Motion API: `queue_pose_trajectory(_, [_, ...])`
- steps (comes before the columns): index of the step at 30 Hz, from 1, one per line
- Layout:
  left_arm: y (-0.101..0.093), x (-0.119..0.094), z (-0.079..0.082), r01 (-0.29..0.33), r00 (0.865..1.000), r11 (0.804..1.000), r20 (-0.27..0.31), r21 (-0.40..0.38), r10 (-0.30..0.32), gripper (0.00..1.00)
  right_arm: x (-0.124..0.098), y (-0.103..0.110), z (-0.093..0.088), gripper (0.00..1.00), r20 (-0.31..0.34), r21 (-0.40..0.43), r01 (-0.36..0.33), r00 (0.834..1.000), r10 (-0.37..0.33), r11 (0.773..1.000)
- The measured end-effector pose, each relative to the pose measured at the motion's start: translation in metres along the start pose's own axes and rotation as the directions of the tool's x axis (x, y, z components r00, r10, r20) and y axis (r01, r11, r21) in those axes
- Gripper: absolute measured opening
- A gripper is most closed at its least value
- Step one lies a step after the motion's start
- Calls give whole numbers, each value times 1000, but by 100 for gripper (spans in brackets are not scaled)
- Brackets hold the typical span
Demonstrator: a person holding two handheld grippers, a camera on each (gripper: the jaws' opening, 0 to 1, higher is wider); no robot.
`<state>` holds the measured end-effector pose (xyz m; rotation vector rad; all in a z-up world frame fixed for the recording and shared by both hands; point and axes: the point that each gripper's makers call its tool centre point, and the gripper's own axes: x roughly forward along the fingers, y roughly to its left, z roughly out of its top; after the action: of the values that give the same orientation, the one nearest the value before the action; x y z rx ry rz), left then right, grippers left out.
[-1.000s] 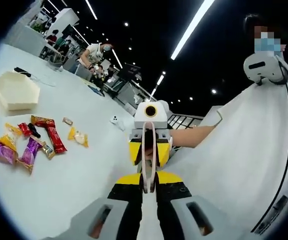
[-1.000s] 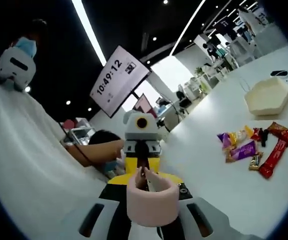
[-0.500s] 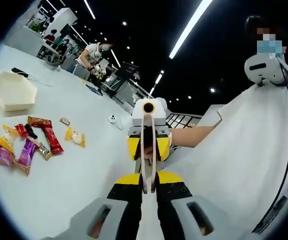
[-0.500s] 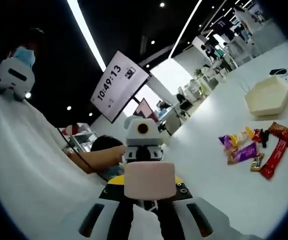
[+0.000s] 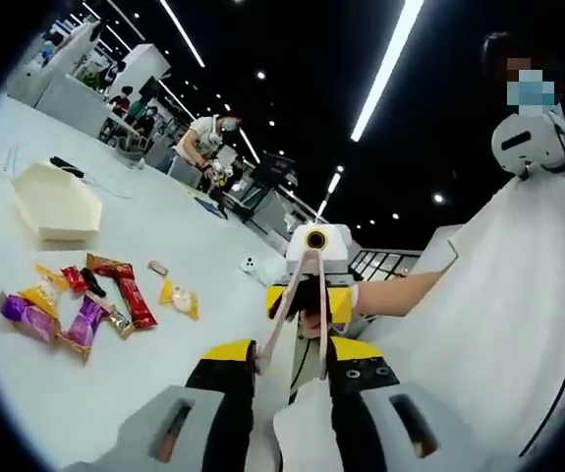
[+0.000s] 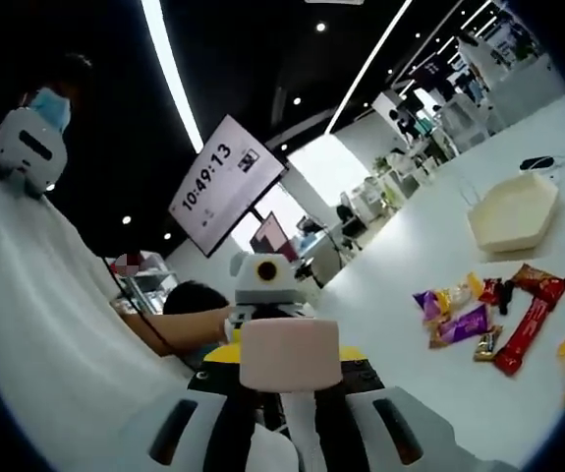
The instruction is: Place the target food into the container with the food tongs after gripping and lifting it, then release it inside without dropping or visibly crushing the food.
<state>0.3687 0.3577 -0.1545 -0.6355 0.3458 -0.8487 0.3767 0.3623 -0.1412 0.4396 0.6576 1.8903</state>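
1. The left gripper's fingers (image 5: 196,418) clamp the handle end of thin pale food tongs (image 5: 296,307), whose two arms spread apart toward their tips.
2. The right gripper (image 6: 289,433) grips a pink cylindrical block (image 6: 289,355).
3. The wrapped candies (image 5: 85,300) lie far left on the white table (image 5: 105,393), beyond them the cream hexagonal container (image 5: 58,202).
4. Both grippers face each other, held above the table.
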Motion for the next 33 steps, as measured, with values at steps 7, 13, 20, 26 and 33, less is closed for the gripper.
queue_pose_trajectory(7, [-6,-3,2,29,1000,1000,-9,11,-29,7,4,0,3,16,-11,9,-12,1000,13,1000])
queue_pose_trajectory(13, [-12,-4,3,56,998,995,-28,79,-54,3,5,10,-1,15,-82,-5,-59,995,58,998])
queue_pose_trajectory(20, [-12,0,5,63,998,997,-24,43,-62,3,5,10,1,15,-101,-8,-64,993,63,998])
queue_pose_trajectory(26, [-14,7,2,82,996,996,-48,35,-81,4,12,12,-4,17,-127,-36,-65,990,60,997])
queue_pose_trajectory(33, [-13,9,5,97,995,995,-20,13,-97,4,15,10,8,16,-75,-16,-62,995,61,998])
